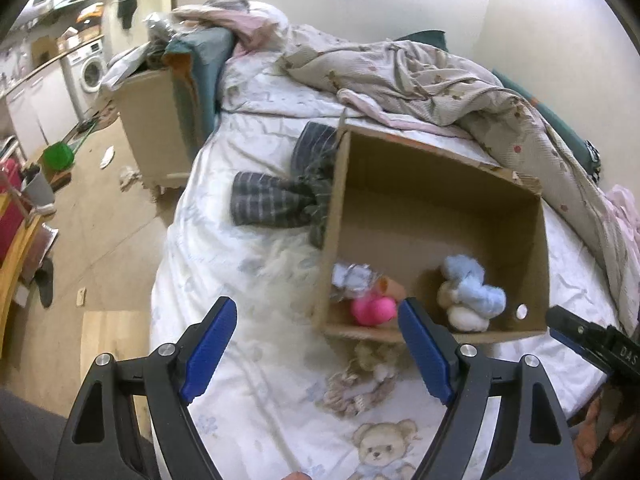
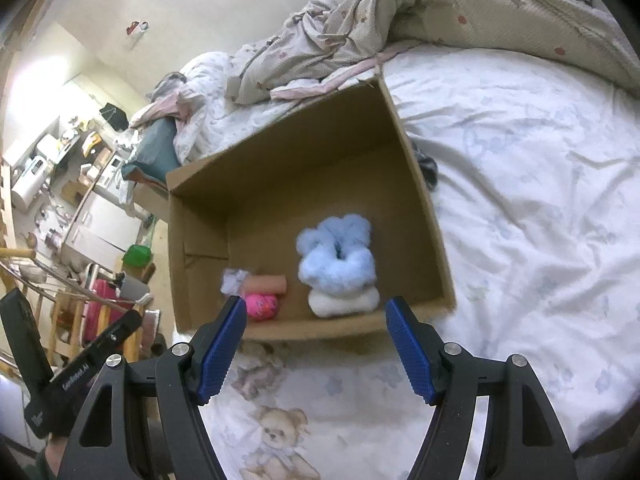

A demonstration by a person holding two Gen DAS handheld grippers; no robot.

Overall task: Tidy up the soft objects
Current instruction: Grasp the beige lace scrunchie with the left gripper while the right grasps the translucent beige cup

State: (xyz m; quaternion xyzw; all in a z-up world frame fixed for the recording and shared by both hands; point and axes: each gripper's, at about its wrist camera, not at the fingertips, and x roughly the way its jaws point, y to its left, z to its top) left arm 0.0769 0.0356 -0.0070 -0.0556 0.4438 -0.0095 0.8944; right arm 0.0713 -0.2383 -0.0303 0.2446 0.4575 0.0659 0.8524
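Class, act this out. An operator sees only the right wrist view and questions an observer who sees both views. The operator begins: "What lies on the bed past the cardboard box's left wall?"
Observer: A dark striped garment lies crumpled on the sheet, against the outside of the cardboard box.
Operator: Is the left gripper carrying anything?
Observer: No. The left gripper is open, with nothing between its pads.
Operator: Does the box have any opening low down?
Observer: Yes, a small round hole at its near right corner. I cannot tell which wall it is in.
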